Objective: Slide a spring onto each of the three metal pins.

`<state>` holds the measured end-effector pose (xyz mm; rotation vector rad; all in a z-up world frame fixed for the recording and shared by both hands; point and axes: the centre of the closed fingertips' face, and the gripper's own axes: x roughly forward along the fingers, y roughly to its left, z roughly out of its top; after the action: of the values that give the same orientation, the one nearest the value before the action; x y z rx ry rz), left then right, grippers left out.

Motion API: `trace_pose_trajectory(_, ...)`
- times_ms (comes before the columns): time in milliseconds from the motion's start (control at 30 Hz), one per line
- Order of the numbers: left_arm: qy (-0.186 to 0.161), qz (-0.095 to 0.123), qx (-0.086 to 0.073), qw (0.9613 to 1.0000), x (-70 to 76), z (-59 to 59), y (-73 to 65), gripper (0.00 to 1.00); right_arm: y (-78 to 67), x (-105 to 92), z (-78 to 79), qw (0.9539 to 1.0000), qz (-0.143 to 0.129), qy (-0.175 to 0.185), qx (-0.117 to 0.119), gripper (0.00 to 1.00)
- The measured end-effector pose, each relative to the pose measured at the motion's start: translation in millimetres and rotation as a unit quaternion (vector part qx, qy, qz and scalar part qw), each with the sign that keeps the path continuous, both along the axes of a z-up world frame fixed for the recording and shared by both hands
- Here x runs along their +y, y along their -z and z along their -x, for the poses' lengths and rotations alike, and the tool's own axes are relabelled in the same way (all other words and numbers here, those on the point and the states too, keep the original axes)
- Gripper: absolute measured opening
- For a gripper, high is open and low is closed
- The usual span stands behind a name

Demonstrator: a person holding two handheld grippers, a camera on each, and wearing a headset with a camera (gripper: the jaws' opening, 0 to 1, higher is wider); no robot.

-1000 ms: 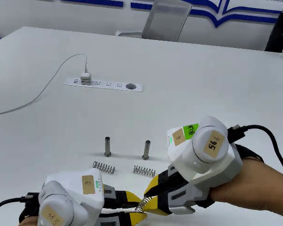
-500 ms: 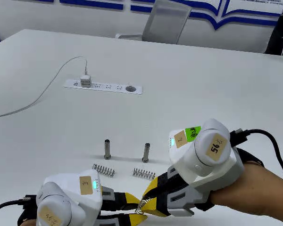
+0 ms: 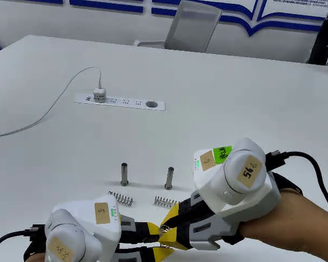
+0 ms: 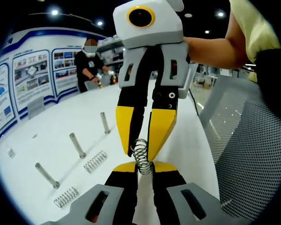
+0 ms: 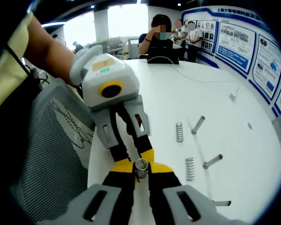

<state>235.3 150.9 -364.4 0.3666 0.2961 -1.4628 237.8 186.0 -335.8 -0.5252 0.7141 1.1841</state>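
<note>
Head view: bright, even overhead light. White desk (image 3: 224,93) close to overexposed, with no hard glare. Faint, soft shadows at the foot of the pins (image 3: 124,172). Focus sharp through the middle.
Left gripper view: dark ceiling, with ceiling spotlights (image 4: 55,12) as small flares. Strong fisheye bending of the wall panels (image 4: 18,89). Spring (image 4: 141,157), close to the lens, crisp.
Right gripper view: windows (image 5: 124,18) blown out white. Straight lines curve towards the edges.
</note>
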Motion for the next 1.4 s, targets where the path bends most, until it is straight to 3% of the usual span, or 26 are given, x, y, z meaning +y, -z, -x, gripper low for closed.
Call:
trace_pose_trajectory(367,-0.003,0.003,-0.001,1.0000,-0.9,-0.3,-0.7,0.12,-0.9,-1.9,-1.5,0.9999,-0.005,0.009,0.002,0.12)
trace_pose_trajectory(667,-0.023,0.013,0.016,0.9995,4.9,-6.5,-3.3,0.20,-2.9,-8.8,-4.8,0.9997,-0.007,0.022,0.000,0.12)
trace_pose_trajectory(1000,-0.069,0.026,0.023,0.9970,21.4,-25.6,-9.3,0.31,-7.3,-17.6,-9.8,0.9992,-0.011,0.038,-0.007,0.12)
trace_pose_trajectory(1400,-0.129,0.044,0.033,0.9902,45.0,-50.6,-15.8,0.44,-12.5,-32.8,-15.4,0.9978,-0.014,0.063,-0.013,0.12)
